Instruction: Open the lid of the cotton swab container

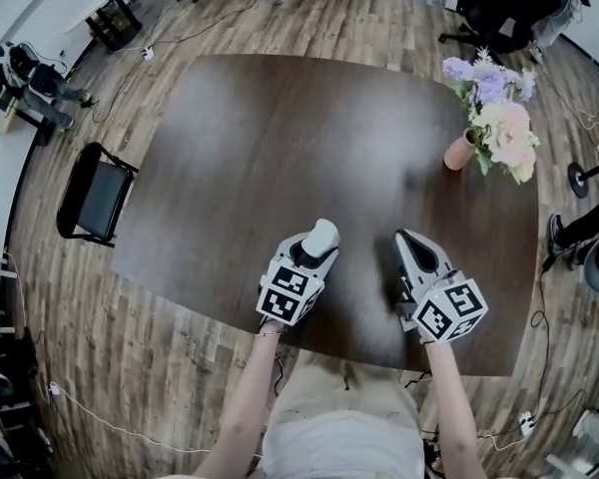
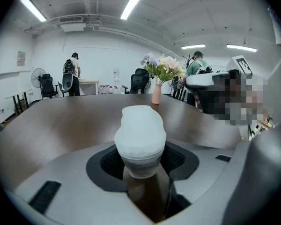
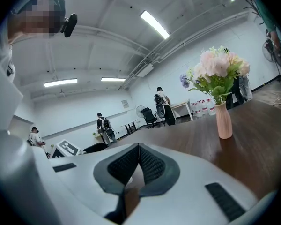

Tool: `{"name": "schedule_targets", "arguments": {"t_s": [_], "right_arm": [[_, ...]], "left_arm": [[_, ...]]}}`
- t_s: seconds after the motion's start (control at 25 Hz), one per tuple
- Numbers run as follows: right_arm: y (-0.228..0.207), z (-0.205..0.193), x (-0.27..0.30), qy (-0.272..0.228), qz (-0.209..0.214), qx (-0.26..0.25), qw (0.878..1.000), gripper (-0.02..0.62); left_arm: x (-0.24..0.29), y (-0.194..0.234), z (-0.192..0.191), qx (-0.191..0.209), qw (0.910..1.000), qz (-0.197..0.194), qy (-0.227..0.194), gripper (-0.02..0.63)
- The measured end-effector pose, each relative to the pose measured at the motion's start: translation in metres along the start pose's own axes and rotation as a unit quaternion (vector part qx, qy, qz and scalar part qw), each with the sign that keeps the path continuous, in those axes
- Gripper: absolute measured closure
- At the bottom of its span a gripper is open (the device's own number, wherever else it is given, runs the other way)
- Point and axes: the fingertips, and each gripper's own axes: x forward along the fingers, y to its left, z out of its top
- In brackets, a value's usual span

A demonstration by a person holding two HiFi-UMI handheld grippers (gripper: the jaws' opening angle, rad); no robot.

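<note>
On the dark table (image 1: pixel 280 128), the left gripper (image 1: pixel 317 245) clasps the one white cotton swab container (image 2: pixel 140 139), which stands upright near the table's front edge. Only that gripper's own view shows its pads against the container's sides. The right gripper (image 1: pixel 403 238) has its jaws closed together and holds nothing. One pink flower vase (image 1: pixel 459 152) stands far right.

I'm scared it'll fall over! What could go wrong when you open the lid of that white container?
1. The left gripper holds the cotton swab container only near its base, so it might tip or slip when the lid is pulled.
2. The right gripper is shut and empty. If it pushes at the lid like that, it could knock the container loose.
</note>
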Motion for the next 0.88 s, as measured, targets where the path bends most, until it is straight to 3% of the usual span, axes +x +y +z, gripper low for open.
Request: {"name": "schedule_targets", "arguments": {"t_s": [0.24, 0.44, 0.68, 0.88], "right_arm": [[0.013, 0.019, -0.001, 0.001, 0.047, -0.038, 0.998, 0.574], [0.028, 0.041, -0.008, -0.001, 0.095, -0.065, 0.993, 0.574], [0.056, 0.069, -0.027, -0.006, 0.176, -0.084, 0.981, 0.574], [0.085, 0.090, -0.044, 0.005, 0.253, -0.109, 0.961, 0.572]], "left_arm": [[-0.027, -0.027, 0.031, 0.036, 0.9971, -0.067, -0.001, 0.391], [-0.051, -0.050, 0.059, 0.081, 0.9891, -0.123, 0.000, 0.391], [-0.079, -0.082, 0.090, 0.121, 0.9737, -0.193, -0.006, 0.391], [-0.095, -0.111, 0.100, 0.157, 0.9570, -0.244, 0.000, 0.391]]}}
